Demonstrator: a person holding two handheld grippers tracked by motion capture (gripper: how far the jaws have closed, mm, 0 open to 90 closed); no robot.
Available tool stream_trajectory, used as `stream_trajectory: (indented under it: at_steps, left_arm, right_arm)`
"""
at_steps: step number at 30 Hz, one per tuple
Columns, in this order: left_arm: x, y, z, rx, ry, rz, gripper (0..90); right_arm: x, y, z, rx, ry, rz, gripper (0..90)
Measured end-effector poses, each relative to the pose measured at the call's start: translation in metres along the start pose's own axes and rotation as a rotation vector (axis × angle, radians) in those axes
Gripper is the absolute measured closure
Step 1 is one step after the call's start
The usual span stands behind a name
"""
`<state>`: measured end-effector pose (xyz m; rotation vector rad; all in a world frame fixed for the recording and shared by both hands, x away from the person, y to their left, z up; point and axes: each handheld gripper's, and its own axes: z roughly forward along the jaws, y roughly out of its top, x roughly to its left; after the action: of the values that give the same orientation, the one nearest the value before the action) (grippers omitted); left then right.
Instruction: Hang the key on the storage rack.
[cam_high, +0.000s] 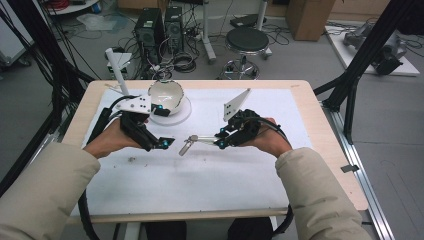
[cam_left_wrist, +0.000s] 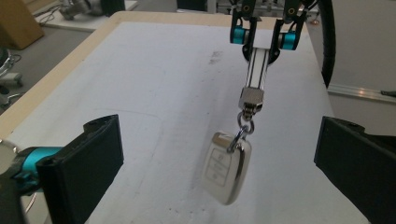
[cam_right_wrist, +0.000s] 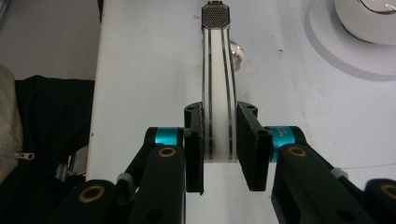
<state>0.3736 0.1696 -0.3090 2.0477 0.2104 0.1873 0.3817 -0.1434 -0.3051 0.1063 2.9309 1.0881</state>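
Car key fob (cam_left_wrist: 227, 168) hangs in the air above the white mat (cam_high: 210, 175), dangling by a small ring from a metal clasp (cam_left_wrist: 251, 100) at the end of a flat white strap (cam_left_wrist: 257, 70). In the high view I see the fob (cam_high: 185, 146) about mid-table, between my two grippers, low over the mat; can't tell if it touches.

The strap (cam_right_wrist: 217, 88) is what I'm holding: my right gripper (cam_right_wrist: 219, 144) has its jaws pinching the strap from both sides, pads flat against its edges. In the right gripper view the strap runs away from the jaws to the textured metal end at the far tip. In the high view the right gripper (cam_high: 220, 142) sits right of the fob, pointing left, my right hand (cam_high: 267, 137) behind it.

My left gripper (cam_left_wrist: 219, 158) has jaws spread wide, one pad on each side of the fob, nothing touching them. The fob hangs in the gap, nearer the right pad, apart from both. In the high view the left gripper (cam_high: 167, 143) is just left of the fob, pointing right, my left hand (cam_high: 107, 140) behind it.

Farther out: a white bowl (cam_high: 166, 97) tilted on a round white plate (cam_high: 185, 112), at the far side of the mat behind the left gripper. Mat covers most of the wooden table (cam_high: 330, 145). On the floor beyond: a black stool (cam_high: 247, 42) and two computer towers (cam_high: 160, 30).
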Motion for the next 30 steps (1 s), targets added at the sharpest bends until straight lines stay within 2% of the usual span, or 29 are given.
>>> stream_trajectory:
  at_steps: [3, 6, 8, 10, 14, 23, 26, 30]
  left_arm:
    - [-0.002, 0.006, 0.011, 0.047, -0.042, 0.023, 1.8]
    - [-0.004, 0.007, 0.017, 0.058, -0.056, 0.03, 1.8]
    - [-0.006, 0.009, 0.023, 0.085, -0.069, 0.034, 1.8]
    - [-0.006, 0.011, 0.028, 0.115, -0.077, 0.04, 1.8]
    - [-0.009, 0.016, 0.037, 0.138, -0.093, 0.042, 1.8]
    - [-0.019, 0.015, 0.056, 0.241, -0.134, 0.092, 2.5]
    - [-0.022, 0.014, 0.061, 0.259, -0.156, 0.092, 9.3]
    - [-0.024, 0.014, 0.066, 0.273, -0.166, 0.088, 9.7]
  right_arm:
    - [0.005, 0.004, 0.004, 0.006, 0.001, -0.028, 74.4]
    - [0.007, 0.006, 0.005, 0.011, 0.004, -0.034, 74.4]
    - [0.007, 0.007, 0.007, 0.014, 0.006, -0.039, 74.4]
    - [0.008, 0.007, 0.008, 0.022, 0.01, -0.04, 74.4]
    - [0.008, 0.008, 0.011, 0.029, 0.015, -0.041, 74.4]
    - [0.009, 0.008, 0.012, 0.024, 0.034, -0.03, 74.4]
    - [0.009, 0.008, 0.012, 0.025, 0.032, -0.035, 74.4]
    - [0.009, 0.008, 0.014, 0.027, 0.038, -0.037, 74.3]
